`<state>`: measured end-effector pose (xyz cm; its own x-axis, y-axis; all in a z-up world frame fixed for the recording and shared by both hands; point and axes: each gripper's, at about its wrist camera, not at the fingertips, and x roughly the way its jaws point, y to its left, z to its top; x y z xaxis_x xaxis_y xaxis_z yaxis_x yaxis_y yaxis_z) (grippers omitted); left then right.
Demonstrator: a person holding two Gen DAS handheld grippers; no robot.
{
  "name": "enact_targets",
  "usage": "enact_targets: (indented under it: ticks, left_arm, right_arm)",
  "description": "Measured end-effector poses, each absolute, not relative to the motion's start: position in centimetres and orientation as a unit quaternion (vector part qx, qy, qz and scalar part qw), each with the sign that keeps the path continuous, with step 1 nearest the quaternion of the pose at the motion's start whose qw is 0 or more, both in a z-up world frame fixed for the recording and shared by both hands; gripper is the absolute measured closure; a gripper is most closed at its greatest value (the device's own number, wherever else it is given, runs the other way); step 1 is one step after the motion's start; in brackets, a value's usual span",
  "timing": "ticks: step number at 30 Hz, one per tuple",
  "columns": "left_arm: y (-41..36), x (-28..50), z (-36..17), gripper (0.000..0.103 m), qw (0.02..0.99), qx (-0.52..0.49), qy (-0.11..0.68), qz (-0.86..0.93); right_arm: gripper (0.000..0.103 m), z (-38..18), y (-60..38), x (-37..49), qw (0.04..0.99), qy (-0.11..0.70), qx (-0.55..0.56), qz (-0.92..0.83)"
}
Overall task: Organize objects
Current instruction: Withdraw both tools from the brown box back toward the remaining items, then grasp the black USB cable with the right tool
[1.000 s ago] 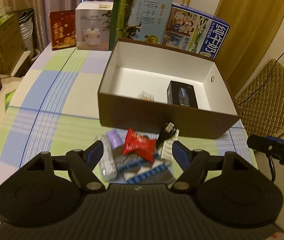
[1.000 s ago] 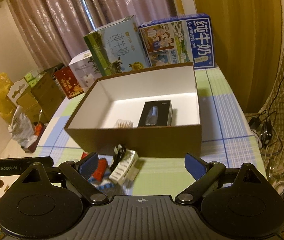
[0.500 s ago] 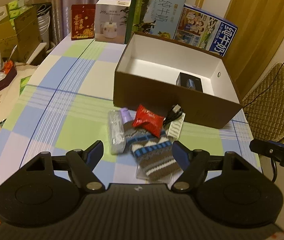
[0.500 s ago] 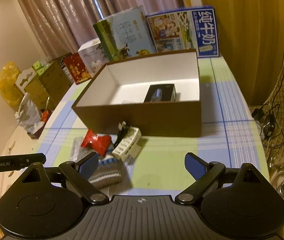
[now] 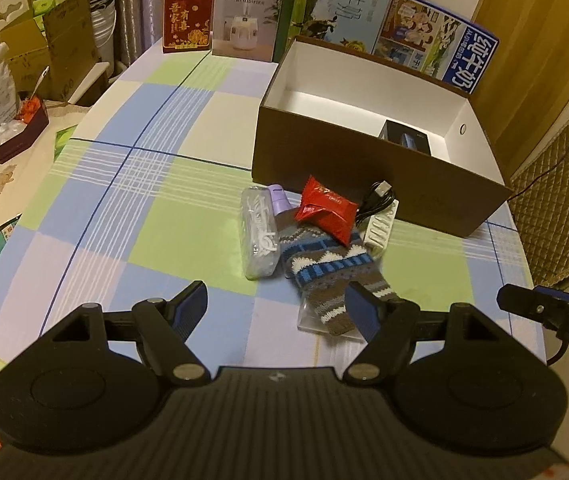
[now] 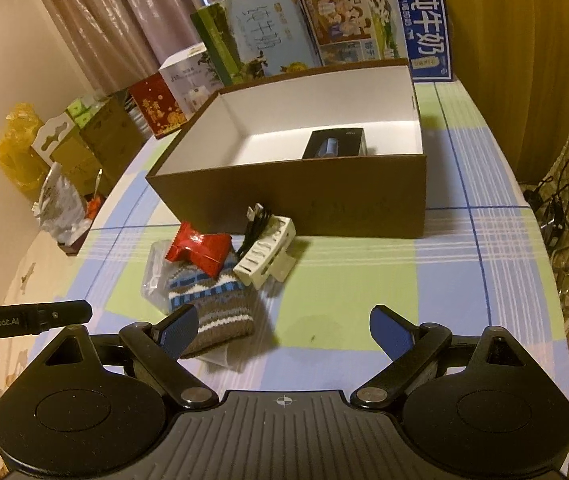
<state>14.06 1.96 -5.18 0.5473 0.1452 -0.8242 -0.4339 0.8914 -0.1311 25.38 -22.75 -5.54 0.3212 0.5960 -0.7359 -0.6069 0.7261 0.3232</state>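
Your bench (image 5: 156, 216), covered in a checked blue, green and white cloth, carries everything. Ahead of both grippers stands the open brown box (image 5: 364, 184), white inside, holding a small black carton (image 6: 334, 144) toward its right side. Behind the box stand milk cartons (image 6: 376, 28), a white humidifier box (image 5: 244, 16) and a red packet (image 5: 186, 16). Between the box and your grippers lies the loose pile. The striped knit sock (image 5: 326, 276) reaches closest to you, its cuff lying just ahead of the left gripper's (image 5: 280, 308) right finger. A clear bag of white items (image 5: 258, 232) lies to the sock's left, a red snack wrapper (image 5: 324, 210) rests on its far end, a white slotted part (image 6: 266, 250) and a black cable (image 6: 256, 220) lie to its right against the box, and a purple cap (image 5: 278, 200) shows behind the bag. Your left gripper is released, jaws wide, holding nothing. Your right gripper (image 6: 284, 330) is likewise released and empty, the pile ahead and to its left.
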Motion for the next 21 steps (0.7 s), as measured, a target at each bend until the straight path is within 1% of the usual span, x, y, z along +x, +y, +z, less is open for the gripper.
enact_targets:
  ticks: [14,16,18,21]
  left_arm:
    - [4.9,16.2,-7.6,0.031,0.853,-0.152,0.472,0.163]
    - [5.3,16.3,-8.0,0.031,0.851,-0.152,0.476,0.162]
    - [5.7,16.6,-8.3,0.031,0.851,-0.152,0.477,0.161]
    - [6.4,17.2,-8.8,0.031,0.850,-0.151,0.478,0.159]
  right_arm:
    - [0.013,-8.0,-19.3,25.8,0.800,0.471,-0.019,0.371]
    - [0.014,-8.3,-18.6,25.9,0.803,0.468,-0.023,0.370]
    - [0.020,-8.7,-17.9,26.3,0.803,0.467,-0.026,0.368]
    - [0.023,-9.2,-16.9,27.0,0.804,0.469,-0.026,0.364]
